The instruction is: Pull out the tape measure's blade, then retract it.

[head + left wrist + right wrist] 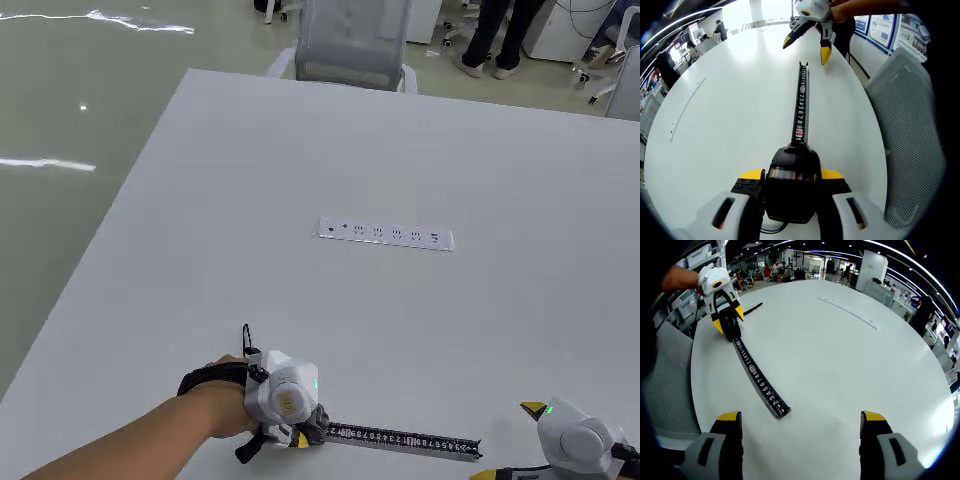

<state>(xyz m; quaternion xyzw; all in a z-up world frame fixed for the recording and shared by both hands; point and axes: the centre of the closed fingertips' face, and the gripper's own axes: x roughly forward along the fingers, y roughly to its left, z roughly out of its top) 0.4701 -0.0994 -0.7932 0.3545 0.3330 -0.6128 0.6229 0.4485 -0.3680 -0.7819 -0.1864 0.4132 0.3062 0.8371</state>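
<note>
The white table (300, 180) spans the head view, with a grey mesh chair (352, 40) at its 12 o'clock edge and a white power strip (386, 234) lying flat near the middle. At 6 o'clock, near you, your left gripper (300, 438) has its jaws pinching the black tape measure case (791, 185) from both sides. Your right gripper (508, 442) sits toward 4 o'clock with its jaws spread wide and nothing between them. From the case the blade (801, 105) runs out flat on the table toward 3 o'clock in the head view, numbers up. Its hooked tip (781, 411) lies just ahead of the right gripper's open jaws, apart from both. Judged from this, the pull-out is done or nearly so. Retraction remains, since the blade is out and the case has not yet taken it back in.
</note>
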